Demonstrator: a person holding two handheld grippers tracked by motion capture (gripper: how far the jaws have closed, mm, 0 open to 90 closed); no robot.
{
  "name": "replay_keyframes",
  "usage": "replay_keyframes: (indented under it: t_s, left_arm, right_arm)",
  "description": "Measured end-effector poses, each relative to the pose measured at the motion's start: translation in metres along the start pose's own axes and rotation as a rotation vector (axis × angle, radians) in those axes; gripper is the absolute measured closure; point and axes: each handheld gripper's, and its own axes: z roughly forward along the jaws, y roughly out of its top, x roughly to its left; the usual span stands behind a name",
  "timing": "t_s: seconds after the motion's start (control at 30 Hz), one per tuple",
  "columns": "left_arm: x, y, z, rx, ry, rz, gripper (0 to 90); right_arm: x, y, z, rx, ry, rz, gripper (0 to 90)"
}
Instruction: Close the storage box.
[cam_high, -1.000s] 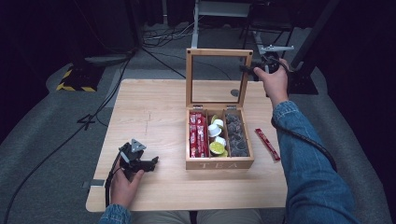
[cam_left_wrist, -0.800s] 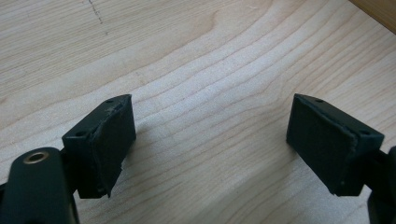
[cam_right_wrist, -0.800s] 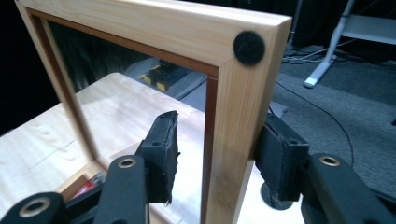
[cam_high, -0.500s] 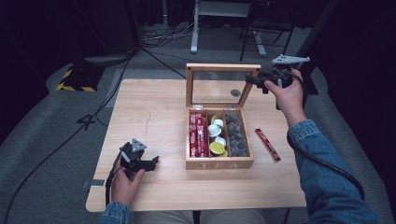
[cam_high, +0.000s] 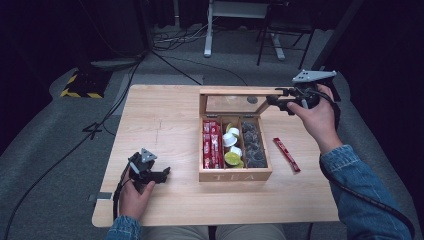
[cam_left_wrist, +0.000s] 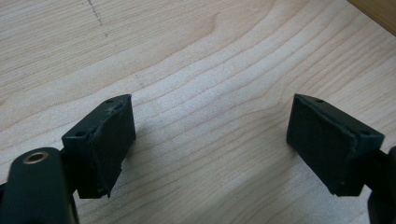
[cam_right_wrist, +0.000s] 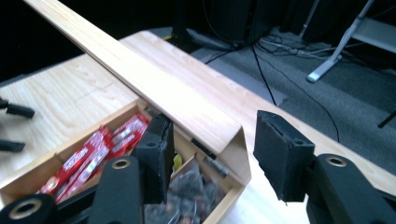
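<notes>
right claw (cam_high: 278, 101) sits at the upper right of the high view, its jaws half apart and just opening, straddling the lid's (cam_high: 235, 102) right corner without pressing it; in its own view the lid edge (cam_right_wrist: 187, 109) runs between the pads, so the claw seems to be letting go after swinging the lid. box (cam_high: 235, 175) stands at centre, red sachets (cam_high: 211, 145) left, pods (cam_high: 231, 147) middle, dark bags (cam_high: 252, 145) right. one red stick (cam_high: 286, 155) lies beside it on the table (cam_high: 165, 120). left claw (cam_high: 162, 174), wide and empty, rests at lower left.
</notes>
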Motion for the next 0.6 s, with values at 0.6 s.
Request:
replay_keyframes:
  t_s: [0.6]
  left_arm:
    - [0.000,0.000,0.000,0.000,-0.003,-0.004,15.8]
  right_arm:
    - [0.031,-0.029,-0.020,0.074,0.005,-0.068,47.6]
